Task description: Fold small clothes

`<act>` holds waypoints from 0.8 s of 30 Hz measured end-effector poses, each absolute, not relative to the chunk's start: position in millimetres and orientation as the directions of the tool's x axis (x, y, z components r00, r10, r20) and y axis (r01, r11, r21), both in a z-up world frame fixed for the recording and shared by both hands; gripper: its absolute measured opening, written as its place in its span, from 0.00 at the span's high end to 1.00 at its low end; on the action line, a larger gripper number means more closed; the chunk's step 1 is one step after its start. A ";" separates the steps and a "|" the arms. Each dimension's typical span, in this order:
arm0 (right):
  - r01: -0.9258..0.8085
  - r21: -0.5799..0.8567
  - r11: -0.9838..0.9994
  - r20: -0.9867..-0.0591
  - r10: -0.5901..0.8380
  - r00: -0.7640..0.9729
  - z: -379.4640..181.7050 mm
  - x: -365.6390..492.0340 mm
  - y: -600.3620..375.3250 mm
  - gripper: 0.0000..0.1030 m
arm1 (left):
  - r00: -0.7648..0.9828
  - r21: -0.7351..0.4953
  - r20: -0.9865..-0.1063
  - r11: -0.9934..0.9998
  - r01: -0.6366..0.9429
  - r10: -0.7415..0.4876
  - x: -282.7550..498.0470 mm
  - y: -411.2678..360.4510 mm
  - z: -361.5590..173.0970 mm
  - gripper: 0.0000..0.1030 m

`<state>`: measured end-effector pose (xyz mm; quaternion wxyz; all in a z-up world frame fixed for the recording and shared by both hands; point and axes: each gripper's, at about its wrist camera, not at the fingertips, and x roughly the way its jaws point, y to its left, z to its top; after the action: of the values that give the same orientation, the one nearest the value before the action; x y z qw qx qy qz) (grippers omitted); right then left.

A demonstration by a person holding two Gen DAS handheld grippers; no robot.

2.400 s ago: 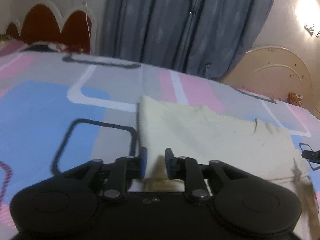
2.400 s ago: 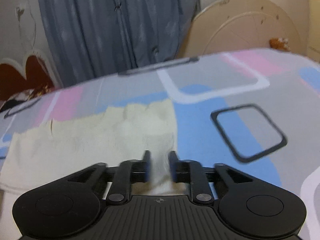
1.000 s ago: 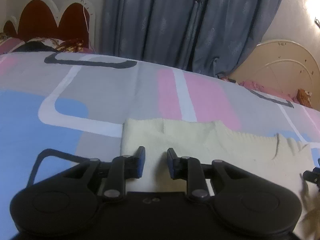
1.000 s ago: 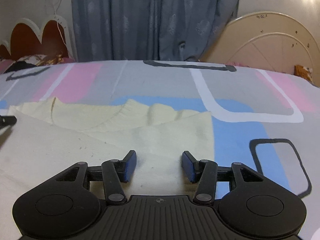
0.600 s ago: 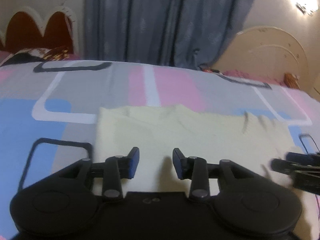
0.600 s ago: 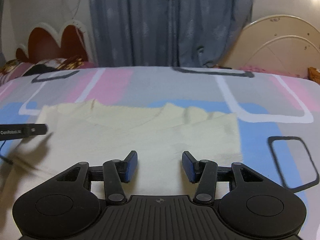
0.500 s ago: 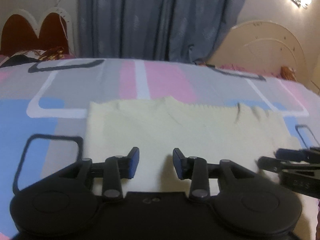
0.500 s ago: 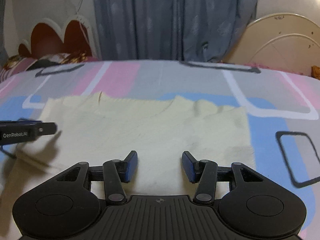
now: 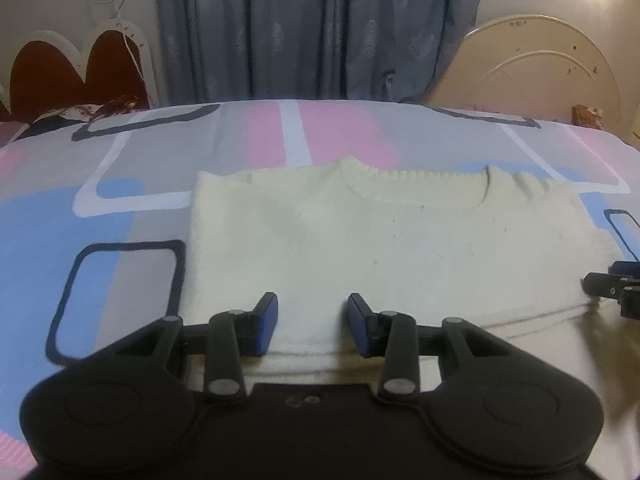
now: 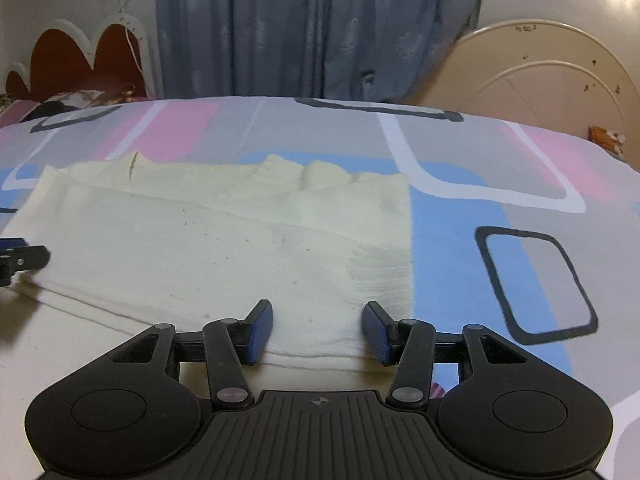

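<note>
A cream knitted sweater (image 9: 380, 240) lies folded flat on the patterned bed sheet (image 9: 120, 220), its neckline at the far edge. My left gripper (image 9: 312, 320) hovers over the near left part of it, open, blue pads apart with only cloth below them. My right gripper (image 10: 318, 330) stands open over the near right part of the sweater (image 10: 224, 248), close to its right edge, pinching nothing. Each gripper's tips show at the side of the other's view: the right gripper (image 9: 612, 288) and the left gripper (image 10: 24, 258).
The sheet (image 10: 520, 216) of grey, pink and blue blocks spreads around the garment. Blue curtains (image 9: 320, 28) hang behind the bed, a red and white headboard (image 9: 72, 72) stands at the far left, and a cream rounded board (image 9: 532, 76) at the far right.
My left gripper's jaws have widened and let go of the cloth. Both grippers have shifted sideways over the sweater, and the right gripper's tips have come into the left view.
</note>
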<state>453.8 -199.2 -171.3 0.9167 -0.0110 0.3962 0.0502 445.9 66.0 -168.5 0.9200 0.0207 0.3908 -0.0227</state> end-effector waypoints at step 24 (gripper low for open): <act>-0.328 -0.001 0.945 -0.747 0.217 0.628 -178.8 354.5 -169.6 0.52 | 0.665 0.053 -0.747 0.998 0.042 0.011 338.2 59.9 -175.9 0.50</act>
<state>354.5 -169.6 -178.8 0.8996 -0.0685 0.4039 0.1514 338.2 59.9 -175.9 0.9118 0.0326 0.4093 -0.0084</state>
